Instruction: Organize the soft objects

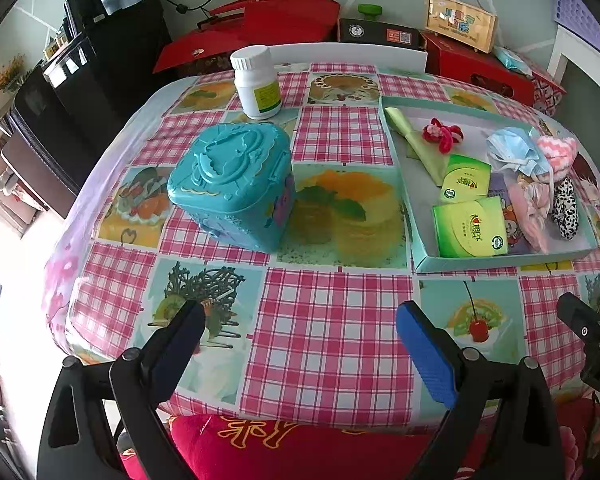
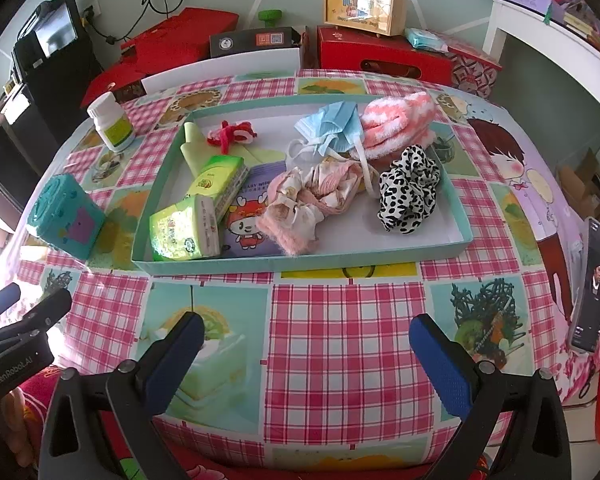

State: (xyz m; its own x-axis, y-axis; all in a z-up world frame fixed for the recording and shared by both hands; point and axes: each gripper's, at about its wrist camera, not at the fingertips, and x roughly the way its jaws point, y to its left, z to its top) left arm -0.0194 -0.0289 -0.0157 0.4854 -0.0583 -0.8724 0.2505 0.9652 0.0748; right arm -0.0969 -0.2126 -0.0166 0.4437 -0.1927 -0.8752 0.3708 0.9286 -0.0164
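Both of your grippers hang over the near edge of the table, empty. Your left gripper (image 1: 300,320) has its fingers spread wide above the pink checked tablecloth (image 1: 332,320), and your right gripper (image 2: 306,332) is spread just as wide, touching nothing.

Ahead of your right gripper lies the shallow teal tray (image 2: 300,262) with the soft things inside it: a black-and-white spotted scrunchie (image 2: 410,196), a pink striped fuzzy sock (image 2: 396,126), a crumpled blue face mask (image 2: 332,128), a pale pink cloth bundle (image 2: 308,200), two green tissue packs (image 2: 184,232) and a red hair tie (image 2: 232,134).

Left of the tray stand a teal plastic box (image 1: 232,188) and, farther back, a white pill bottle (image 1: 256,82).
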